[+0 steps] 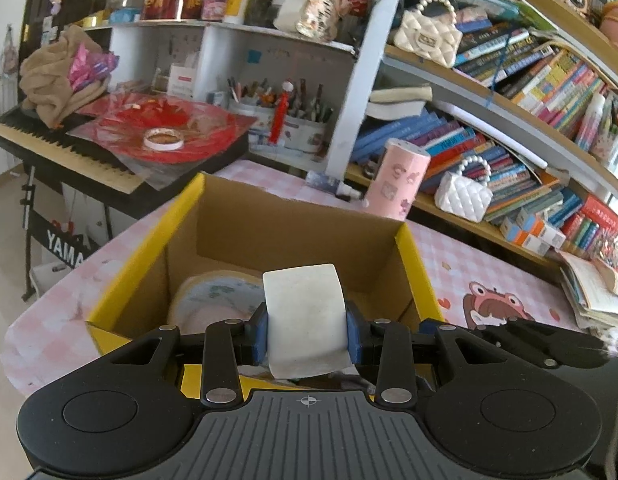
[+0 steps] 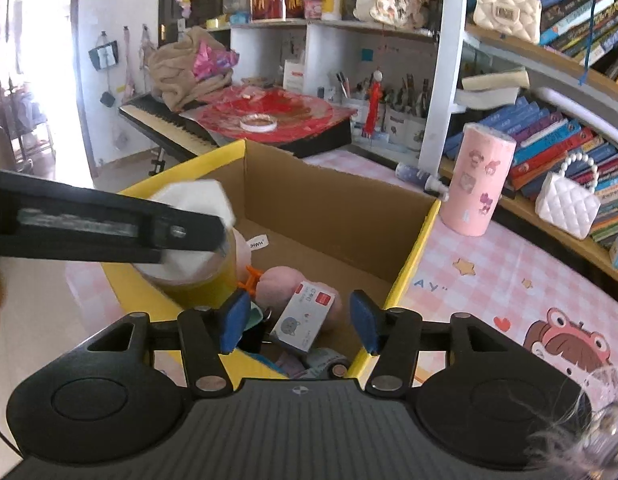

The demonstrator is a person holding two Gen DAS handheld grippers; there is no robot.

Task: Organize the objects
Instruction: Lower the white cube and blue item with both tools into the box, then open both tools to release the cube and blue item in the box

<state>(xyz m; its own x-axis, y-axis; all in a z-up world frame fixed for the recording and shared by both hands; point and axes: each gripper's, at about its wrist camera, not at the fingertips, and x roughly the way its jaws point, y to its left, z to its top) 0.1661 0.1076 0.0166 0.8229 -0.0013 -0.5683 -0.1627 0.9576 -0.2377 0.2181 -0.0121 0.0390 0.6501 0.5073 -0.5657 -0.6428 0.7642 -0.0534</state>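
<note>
My left gripper [image 1: 307, 326] pinches a white roll [image 1: 305, 316] above the open cardboard box [image 1: 269, 216] on the pink-checked bench [image 1: 489, 264]. My right gripper [image 2: 299, 316] hangs over the box, jaws spread and empty, above a small card pack [image 2: 303, 316].

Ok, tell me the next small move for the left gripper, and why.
Probably open the left gripper and let the white roll drop. It is clamped between the blue pads and already hangs over the open cardboard box, where other items lie. The right gripper is open with nothing held.
</note>
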